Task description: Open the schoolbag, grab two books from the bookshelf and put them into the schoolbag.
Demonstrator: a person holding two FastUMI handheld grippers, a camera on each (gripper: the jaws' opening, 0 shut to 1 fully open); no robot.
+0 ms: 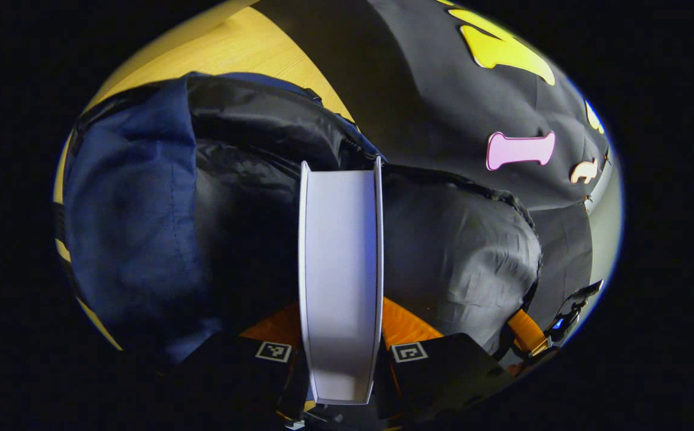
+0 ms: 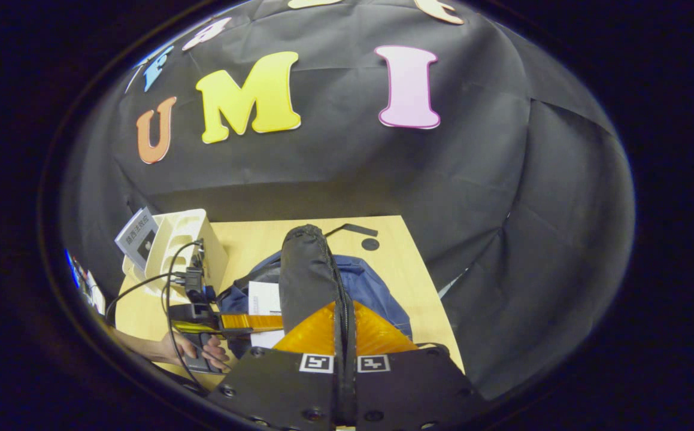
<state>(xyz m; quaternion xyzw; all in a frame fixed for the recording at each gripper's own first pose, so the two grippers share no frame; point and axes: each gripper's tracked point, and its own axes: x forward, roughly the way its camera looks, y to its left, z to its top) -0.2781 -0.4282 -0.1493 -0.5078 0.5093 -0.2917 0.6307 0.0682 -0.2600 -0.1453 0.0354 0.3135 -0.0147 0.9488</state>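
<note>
A light wooden table (image 2: pixel 406 269) stands against the black cloth wall, with the blue schoolbag (image 2: pixel 370 287) lying on it. The right gripper (image 2: pixel 345 335) is closed on the bag's black flap (image 2: pixel 305 269), lifting it. The left gripper (image 1: pixel 341 359) clamps a white book (image 1: pixel 339 275) edge-on, its far end at the bag's open mouth. A bookshelf (image 2: pixel 185 245) stands just beside the bag.

Wooden table (image 2: pixel 409 272) — on it the blue schoolbag (image 2: pixel 370 287) and a white bookshelf (image 2: pixel 194 242).
</note>
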